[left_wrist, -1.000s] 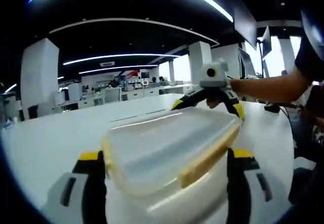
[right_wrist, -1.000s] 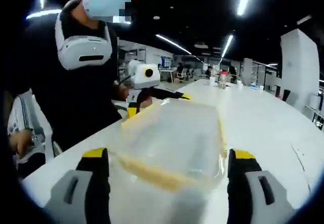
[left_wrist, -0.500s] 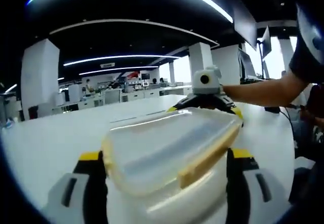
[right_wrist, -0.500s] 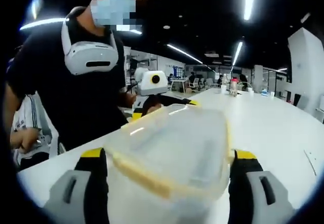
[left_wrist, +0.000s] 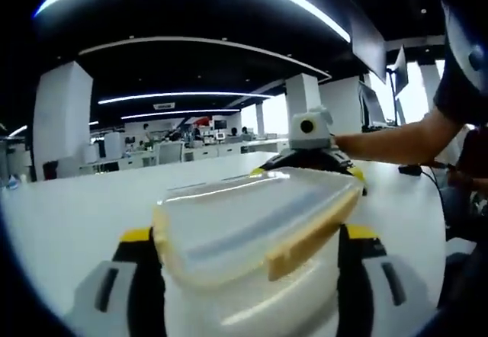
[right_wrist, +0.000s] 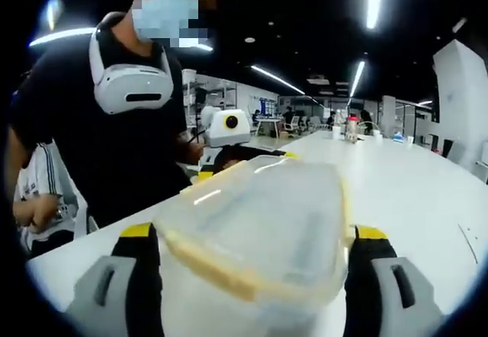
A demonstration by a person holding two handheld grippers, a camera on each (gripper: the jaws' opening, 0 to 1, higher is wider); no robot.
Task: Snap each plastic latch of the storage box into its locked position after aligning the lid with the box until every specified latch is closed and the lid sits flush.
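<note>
The storage box stands on the white bench between the spread jaws of the left tongs, which bracket its near end without a visible clamp. In the right gripper view the right tongs stand open the same way around the box's opposite end, the left tongs showing at its far end. The box is translucent with pale yellow trim. Its clear lid sits tilted, one yellow latch sticking out at the right edge.
</note>
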